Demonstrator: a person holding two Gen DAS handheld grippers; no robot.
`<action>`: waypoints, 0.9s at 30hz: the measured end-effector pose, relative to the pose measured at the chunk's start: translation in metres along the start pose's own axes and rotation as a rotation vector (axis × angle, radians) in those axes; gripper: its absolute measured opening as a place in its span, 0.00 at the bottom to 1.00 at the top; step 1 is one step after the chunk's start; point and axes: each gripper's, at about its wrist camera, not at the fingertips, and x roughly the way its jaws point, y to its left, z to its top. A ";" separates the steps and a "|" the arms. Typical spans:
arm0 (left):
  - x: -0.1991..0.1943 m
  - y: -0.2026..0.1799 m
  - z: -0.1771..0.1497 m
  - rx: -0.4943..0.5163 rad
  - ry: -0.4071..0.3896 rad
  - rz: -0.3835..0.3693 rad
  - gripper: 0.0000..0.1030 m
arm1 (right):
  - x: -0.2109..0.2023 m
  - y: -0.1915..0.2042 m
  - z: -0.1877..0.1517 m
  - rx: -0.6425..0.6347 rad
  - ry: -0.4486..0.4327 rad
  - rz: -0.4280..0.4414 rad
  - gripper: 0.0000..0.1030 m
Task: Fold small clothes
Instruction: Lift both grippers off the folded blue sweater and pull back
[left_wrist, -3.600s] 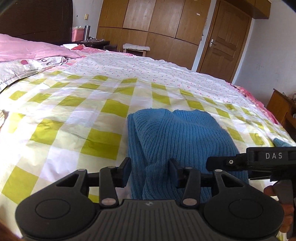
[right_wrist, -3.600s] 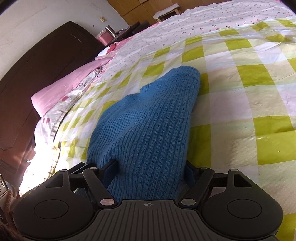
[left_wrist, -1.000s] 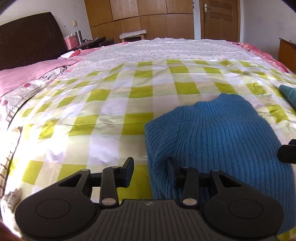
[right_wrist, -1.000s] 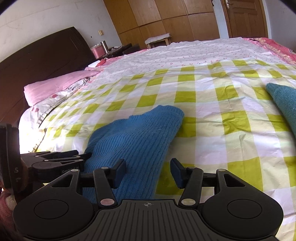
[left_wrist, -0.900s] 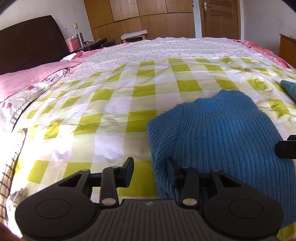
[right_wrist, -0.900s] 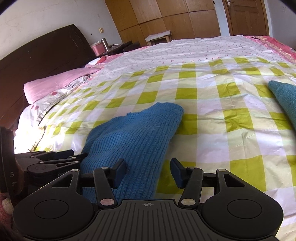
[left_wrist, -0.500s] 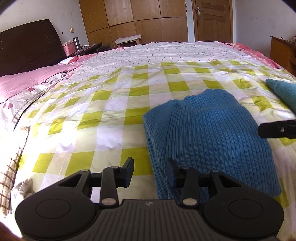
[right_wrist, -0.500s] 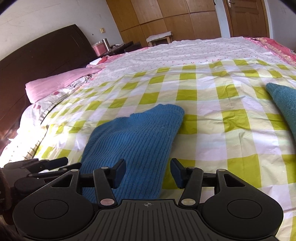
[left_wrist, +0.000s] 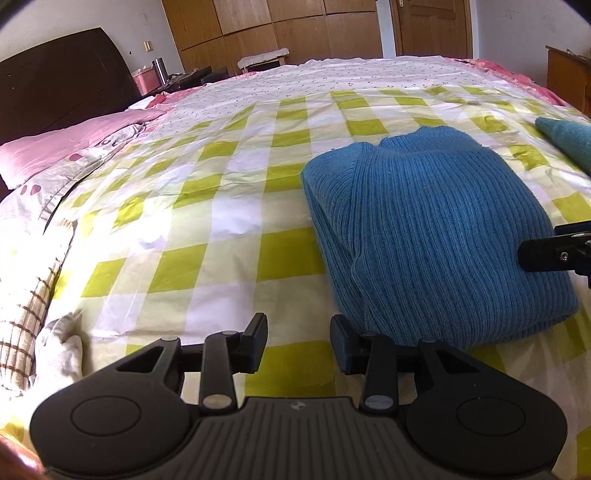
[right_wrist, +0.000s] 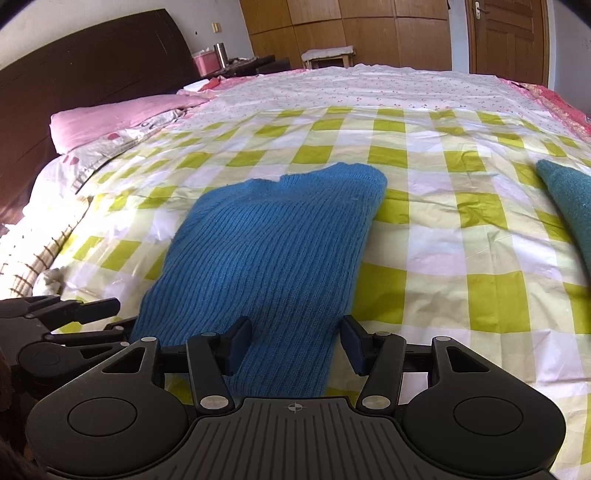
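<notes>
While sunlight falls across the checked bedspread, a folded blue sweater lies flat on it, the landmark for everything else. Just short of the sweater's near left corner, the left gripper hovers with its fingers parted and nothing between them; its right finger sits close beside the knit's edge, though contact cannot be judged. At the sweater's near edge, the right gripper stands wide open, its two fingers straddling the knit without pinching it. Right of the sweater and apart from it, a teal garment lies on the same bedspread. Far left of the sweater, a pink pillow rests against a dark headboard. Beyond the sweater, past the bed's far end, stand wooden wardrobes and a door.
</notes>
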 end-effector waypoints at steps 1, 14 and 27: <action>-0.002 -0.001 -0.001 0.004 -0.006 0.001 0.43 | -0.001 0.001 -0.002 0.000 -0.001 -0.006 0.51; -0.026 -0.010 -0.015 0.008 -0.080 0.013 0.47 | -0.018 0.003 -0.031 0.029 -0.023 -0.079 0.51; -0.030 -0.017 -0.021 0.022 -0.090 0.042 0.53 | -0.022 0.014 -0.041 0.001 -0.041 -0.103 0.52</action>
